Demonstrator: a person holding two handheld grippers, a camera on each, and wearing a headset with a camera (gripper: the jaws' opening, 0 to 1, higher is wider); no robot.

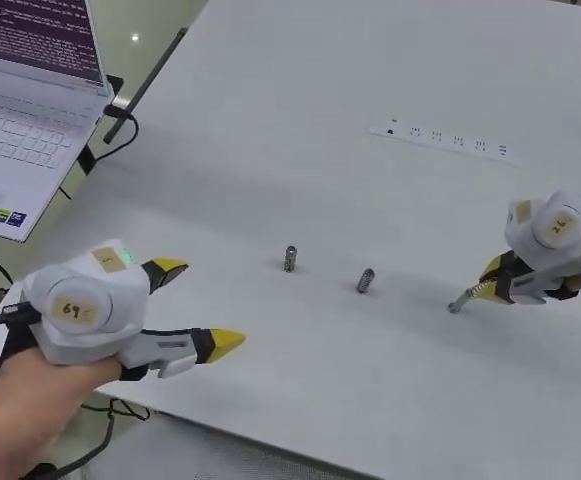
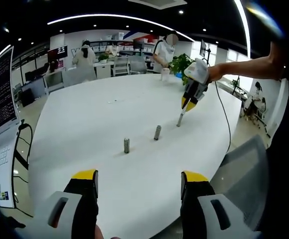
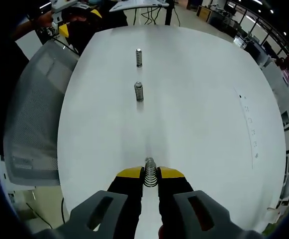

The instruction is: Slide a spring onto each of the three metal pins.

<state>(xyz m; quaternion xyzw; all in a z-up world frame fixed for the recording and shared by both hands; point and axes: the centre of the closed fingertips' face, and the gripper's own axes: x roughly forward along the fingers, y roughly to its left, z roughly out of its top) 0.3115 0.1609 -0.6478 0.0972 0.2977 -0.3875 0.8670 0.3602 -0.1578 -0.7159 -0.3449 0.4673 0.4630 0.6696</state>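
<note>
At the far left edge of the white bench (image 1: 270, 150) sits an open laptop (image 1: 30, 100) with its screen lit. Near the person on the left, the left hand-held gripper (image 1: 196, 305) is held above the near edge of the bench. It is released, its yellow-tipped jaws spread wide with nothing between them. Toward the middle of the bench stands the left spring (image 1: 290, 259), upright, with a bright metal top. To its right and slightly nearer stands the middle spring (image 1: 366, 281), also upright, and the two are apart from each other. Whether a pin runs inside either one is too small to tell. Further right, the held spring (image 1: 475, 293) slants down to the left, and the metal end below it touches the bench. The right hand-held gripper (image 1: 492, 283) is clenched on the upper part of this spring. The right gripper view shows the coil pinched between the yellow tips, in line with the two standing springs beyond. At the far right lies a white power strip (image 1: 445, 139), well apart from the springs.
</note>
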